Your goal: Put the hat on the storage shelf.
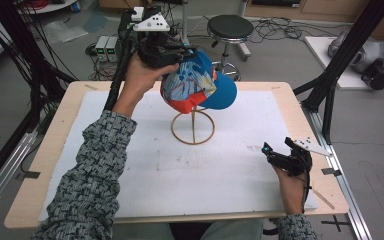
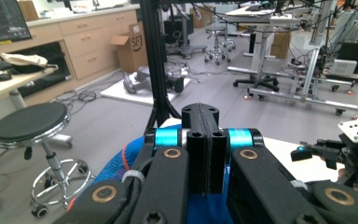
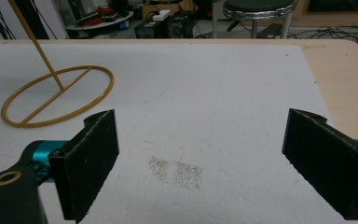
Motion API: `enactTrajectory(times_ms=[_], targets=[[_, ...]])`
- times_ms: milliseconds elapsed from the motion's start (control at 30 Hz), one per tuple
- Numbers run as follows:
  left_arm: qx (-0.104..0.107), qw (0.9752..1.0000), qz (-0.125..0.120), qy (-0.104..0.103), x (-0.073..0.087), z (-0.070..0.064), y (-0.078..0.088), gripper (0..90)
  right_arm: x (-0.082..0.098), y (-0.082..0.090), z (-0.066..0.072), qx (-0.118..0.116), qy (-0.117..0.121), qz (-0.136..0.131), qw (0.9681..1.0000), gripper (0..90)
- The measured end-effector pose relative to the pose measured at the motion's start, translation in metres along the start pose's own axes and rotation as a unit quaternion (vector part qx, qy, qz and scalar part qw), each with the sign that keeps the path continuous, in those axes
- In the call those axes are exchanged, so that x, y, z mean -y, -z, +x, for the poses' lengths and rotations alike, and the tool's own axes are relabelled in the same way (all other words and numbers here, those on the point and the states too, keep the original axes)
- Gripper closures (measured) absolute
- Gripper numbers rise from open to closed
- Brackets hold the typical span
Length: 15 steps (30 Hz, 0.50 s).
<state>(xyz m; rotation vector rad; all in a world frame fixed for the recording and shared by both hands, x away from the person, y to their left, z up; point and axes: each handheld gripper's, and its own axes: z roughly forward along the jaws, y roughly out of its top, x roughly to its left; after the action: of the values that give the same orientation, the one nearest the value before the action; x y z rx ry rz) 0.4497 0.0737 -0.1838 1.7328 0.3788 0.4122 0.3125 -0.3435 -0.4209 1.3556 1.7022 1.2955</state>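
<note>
A blue cap (image 1: 200,82) with a patterned front panel and an orange brim sits atop a thin gold wire stand (image 1: 193,127), whose ring base rests on the white mat. My left gripper (image 1: 182,52) is raised at the cap's upper back. In the left gripper view its jaws (image 2: 200,116) are pressed together with blue cap fabric (image 2: 116,163) just beneath them. My right gripper (image 1: 275,152) rests low near the mat's right edge, open with nothing between its jaws (image 3: 200,126). The stand's ring (image 3: 56,95) lies ahead of it to the left.
The white mat (image 1: 230,175) covers a wooden table (image 1: 55,130). A black round stool (image 1: 230,27) stands on the floor beyond the far edge. Black frame posts (image 1: 330,85) rise at the table's right and left sides. Cables and boxes lie on the floor behind.
</note>
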Motion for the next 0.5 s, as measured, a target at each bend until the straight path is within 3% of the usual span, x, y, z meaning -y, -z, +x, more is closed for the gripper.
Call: enactTrajectory(times_ms=[500], targets=[[-0.01, 0.9997, 0.018, 0.013, 0.024, 0.012, -0.002, 89.8, 0.0, -0.002, 0.001, -0.002, 0.0, 0.004, 1.0, 9.7]])
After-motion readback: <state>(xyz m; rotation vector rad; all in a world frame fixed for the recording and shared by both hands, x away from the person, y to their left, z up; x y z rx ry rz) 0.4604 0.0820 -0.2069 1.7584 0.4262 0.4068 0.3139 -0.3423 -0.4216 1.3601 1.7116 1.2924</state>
